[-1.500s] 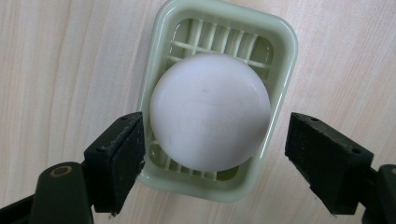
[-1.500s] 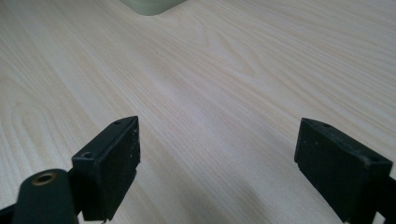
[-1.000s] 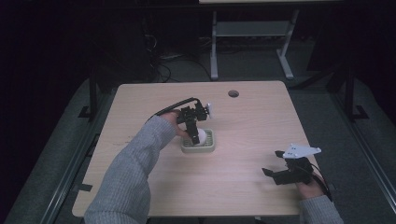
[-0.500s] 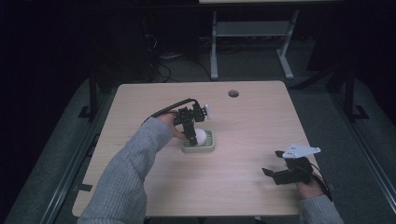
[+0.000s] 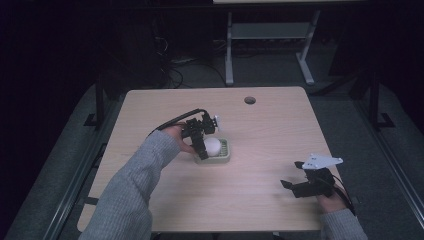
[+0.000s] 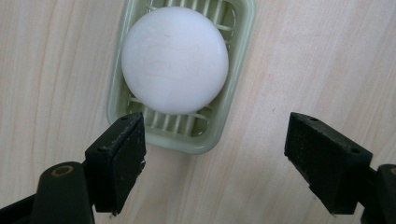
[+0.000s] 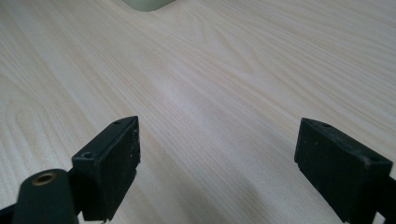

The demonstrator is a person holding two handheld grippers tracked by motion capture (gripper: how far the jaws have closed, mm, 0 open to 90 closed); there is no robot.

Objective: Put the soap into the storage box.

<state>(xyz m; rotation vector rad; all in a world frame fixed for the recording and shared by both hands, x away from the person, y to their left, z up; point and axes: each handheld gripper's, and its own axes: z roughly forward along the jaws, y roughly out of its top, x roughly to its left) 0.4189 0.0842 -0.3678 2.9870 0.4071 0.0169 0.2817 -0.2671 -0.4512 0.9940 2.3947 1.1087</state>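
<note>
So the soap (image 6: 175, 59) is sitting in the green dish (image 6: 233, 112) mid-bench (image 5: 280, 130), and the left gripper (image 6: 212, 158) is hovering right over it, fingers wide, holding nothing. Right gripper (image 7: 217, 170) is idling near right, fingers wide too. I'm guessing the soap's light, hard and slick, so I'd pinch it across its widest part, gently.

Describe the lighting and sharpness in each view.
High view: dim, room nearly black around the lit table. Left gripper view: bright and even, soap and dish sharp, the jaws slightly soft. Right gripper view: soft glare patch on the wood.
</note>
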